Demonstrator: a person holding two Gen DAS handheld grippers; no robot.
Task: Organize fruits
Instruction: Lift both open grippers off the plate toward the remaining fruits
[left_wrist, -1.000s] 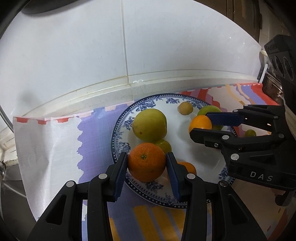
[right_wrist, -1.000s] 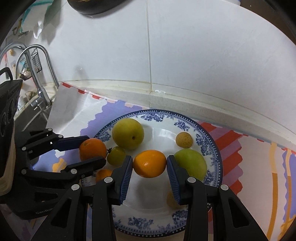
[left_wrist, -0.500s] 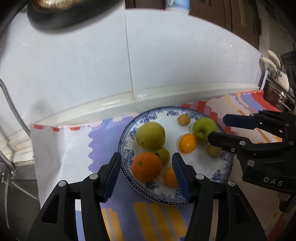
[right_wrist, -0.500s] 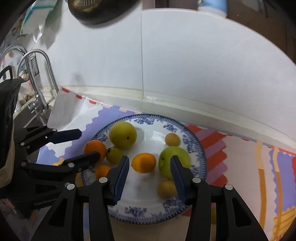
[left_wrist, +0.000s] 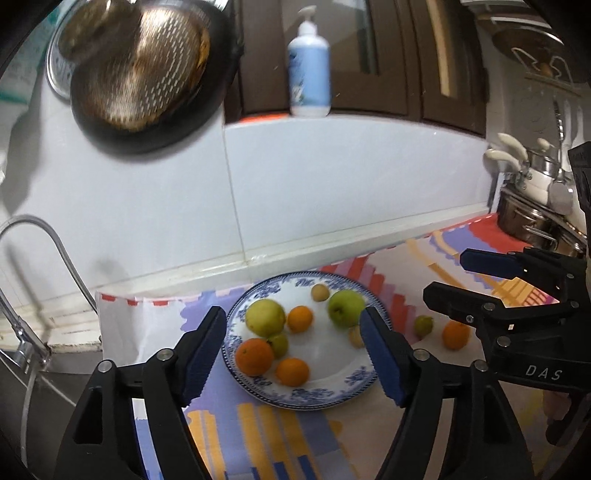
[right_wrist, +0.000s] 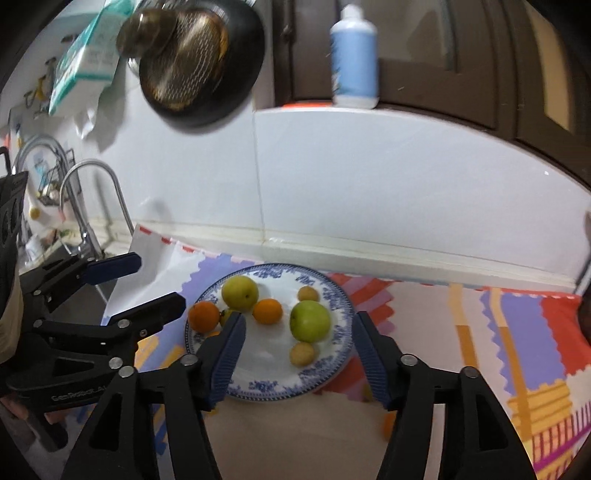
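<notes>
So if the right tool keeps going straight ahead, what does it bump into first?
Probably the green apple on the blue-and-white plate. The right tool is open and pointed at that spot, with a small yellowish fruit just before it, though depth is hard to judge.

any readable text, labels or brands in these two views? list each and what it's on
"DAS": white letters on the black body of the right tongs, seen in the left wrist view.
Pale lettering on the body of the left tongs, in the right wrist view: too blurred to read.
Label on the pump bottle: blurred, unreadable.
Print on the teal and white packet: blurred, unreadable.
</notes>
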